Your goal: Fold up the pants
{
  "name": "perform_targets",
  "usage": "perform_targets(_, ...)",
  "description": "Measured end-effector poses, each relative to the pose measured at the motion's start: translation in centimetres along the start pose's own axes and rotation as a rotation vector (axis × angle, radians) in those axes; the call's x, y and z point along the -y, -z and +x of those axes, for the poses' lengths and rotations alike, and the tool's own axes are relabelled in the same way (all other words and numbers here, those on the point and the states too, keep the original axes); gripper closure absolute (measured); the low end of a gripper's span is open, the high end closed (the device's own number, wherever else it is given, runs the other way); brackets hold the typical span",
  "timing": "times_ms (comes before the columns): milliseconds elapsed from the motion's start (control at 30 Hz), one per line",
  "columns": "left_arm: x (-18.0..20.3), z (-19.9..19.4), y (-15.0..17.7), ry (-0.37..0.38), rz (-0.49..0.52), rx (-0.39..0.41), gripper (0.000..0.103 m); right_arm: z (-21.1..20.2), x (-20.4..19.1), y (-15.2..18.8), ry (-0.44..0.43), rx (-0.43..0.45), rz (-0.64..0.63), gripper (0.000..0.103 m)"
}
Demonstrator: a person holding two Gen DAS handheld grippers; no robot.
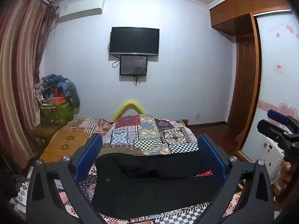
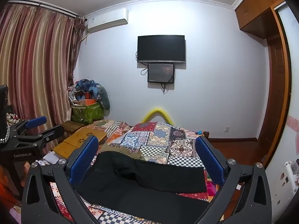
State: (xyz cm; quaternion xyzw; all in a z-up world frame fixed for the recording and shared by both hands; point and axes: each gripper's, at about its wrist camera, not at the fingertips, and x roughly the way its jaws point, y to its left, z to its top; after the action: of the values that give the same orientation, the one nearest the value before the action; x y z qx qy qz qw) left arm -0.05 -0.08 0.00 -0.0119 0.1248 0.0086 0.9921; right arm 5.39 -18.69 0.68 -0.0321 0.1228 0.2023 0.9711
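Black pants lie spread across the patchwork bedspread, waist at the left with a button showing, both legs running to the right. My left gripper hovers above them, open wide, blue pads on either side with nothing between. In the right wrist view the same pants lie below my right gripper, which is also open wide and empty. The right gripper shows at the far right of the left wrist view; the left gripper shows at the left of the right wrist view.
An olive-green cloth lies just behind the pants. A wooden lap table sits on the bed's left side. A yellow foam arch stands at the bed's far end. A green bag of clutter sits by the curtain; a wardrobe stands at the right.
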Motion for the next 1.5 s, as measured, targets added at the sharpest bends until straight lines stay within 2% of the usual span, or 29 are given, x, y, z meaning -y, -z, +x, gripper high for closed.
perform_targets(67, 0.2, -0.1, 0.0, -0.006, 0.002, 0.002, 0.000, 0.0, 0.0, 0.0, -0.001, -0.012, -0.002, 0.000)
perform_targets(133, -0.6, 0.2, 0.3, 0.009, -0.054, -0.029, 0.000, 0.0, 0.0, -0.1, -0.003, -0.008, -0.001, 0.000)
perform_targets(333, -1.1, 2.1, 1.7, 0.009, -0.041, -0.035, 0.000, 0.1, -0.1, -0.1, -0.003, -0.009, 0.000, 0.000)
perform_targets(400, -1.2, 1.5, 0.9, 0.008, -0.039, -0.028, 0.000, 0.3, 0.0, 0.0, -0.001, -0.009, 0.003, 0.000)
perform_targets(1500, -0.3, 0.9, 0.2, 0.029, -0.029, -0.022, 0.000, 0.0, -0.3, 0.0, 0.008, 0.008, 0.003, 0.000)
